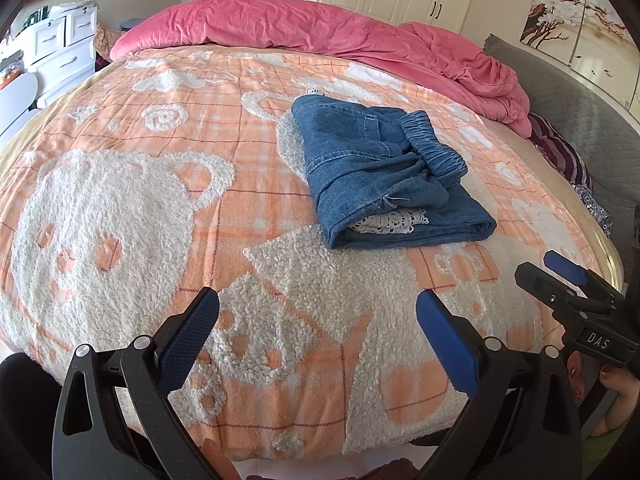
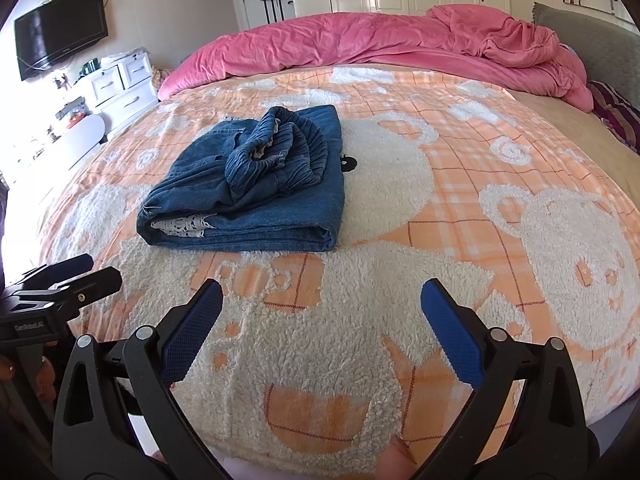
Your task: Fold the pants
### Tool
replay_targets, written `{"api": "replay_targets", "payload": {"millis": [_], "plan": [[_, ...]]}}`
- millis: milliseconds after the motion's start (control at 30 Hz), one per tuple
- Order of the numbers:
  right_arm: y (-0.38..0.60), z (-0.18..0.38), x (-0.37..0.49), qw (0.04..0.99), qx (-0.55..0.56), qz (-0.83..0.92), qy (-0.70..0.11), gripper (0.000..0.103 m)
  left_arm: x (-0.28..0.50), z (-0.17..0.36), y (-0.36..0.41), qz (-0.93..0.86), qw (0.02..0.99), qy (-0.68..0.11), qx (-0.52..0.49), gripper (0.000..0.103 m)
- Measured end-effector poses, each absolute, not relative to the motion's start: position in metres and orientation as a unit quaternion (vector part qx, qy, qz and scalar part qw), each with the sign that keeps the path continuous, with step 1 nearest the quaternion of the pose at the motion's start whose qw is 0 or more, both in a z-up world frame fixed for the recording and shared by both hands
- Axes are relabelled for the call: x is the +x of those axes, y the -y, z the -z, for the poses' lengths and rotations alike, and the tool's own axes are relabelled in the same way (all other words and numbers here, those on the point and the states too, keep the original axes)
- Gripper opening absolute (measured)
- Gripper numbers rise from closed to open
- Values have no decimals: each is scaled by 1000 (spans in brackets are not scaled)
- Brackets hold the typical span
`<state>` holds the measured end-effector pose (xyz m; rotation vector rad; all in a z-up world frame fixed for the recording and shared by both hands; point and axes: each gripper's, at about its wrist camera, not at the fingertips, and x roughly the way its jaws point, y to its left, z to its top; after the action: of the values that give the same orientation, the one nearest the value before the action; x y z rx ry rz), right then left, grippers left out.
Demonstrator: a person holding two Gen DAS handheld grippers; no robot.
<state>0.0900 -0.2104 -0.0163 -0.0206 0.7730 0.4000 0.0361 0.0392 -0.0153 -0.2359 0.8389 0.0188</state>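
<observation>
The pants (image 1: 384, 176) are blue denim, folded into a thick, roughly square bundle. The elastic waistband (image 1: 434, 144) sits bunched and gathered on top, its ribbed folds curling over the flat layers below. At the near edge of the bundle a strip of white lace trim (image 1: 390, 224) pokes out between the denim layers, and pale stitching runs along the seams. In the right wrist view the same bundle (image 2: 248, 188) shows the waistband heaped at its middle and the lace at its near left corner.

The pants lie on the bed, on an orange-and-white bear blanket (image 1: 160, 184), about midway across it. A rumpled pink duvet (image 1: 304, 28) is pushed up behind them at the far side.

The left claw (image 1: 318, 306) is wide open and holds nothing; both blue-padded fingers hang over the near part of the blanket. The pants lie well ahead of it and slightly to its right, apart from the fingers. The right claw (image 2: 322, 294) is likewise spread wide and empty, with the pants well ahead and off to its left. Each claw shows at the edge of the other's view: the right claw (image 1: 560, 280) low on the right, the left claw (image 2: 76, 276) low on the left, both short of the bundle.
</observation>
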Motion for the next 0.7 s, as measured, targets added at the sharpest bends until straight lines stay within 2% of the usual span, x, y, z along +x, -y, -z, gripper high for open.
{"api": "replay_targets", "payload": {"millis": [700], "plan": [[210, 16, 90, 907, -10, -191, -375, 94, 36, 14, -40, -13, 903, -414, -114, 98]]}}
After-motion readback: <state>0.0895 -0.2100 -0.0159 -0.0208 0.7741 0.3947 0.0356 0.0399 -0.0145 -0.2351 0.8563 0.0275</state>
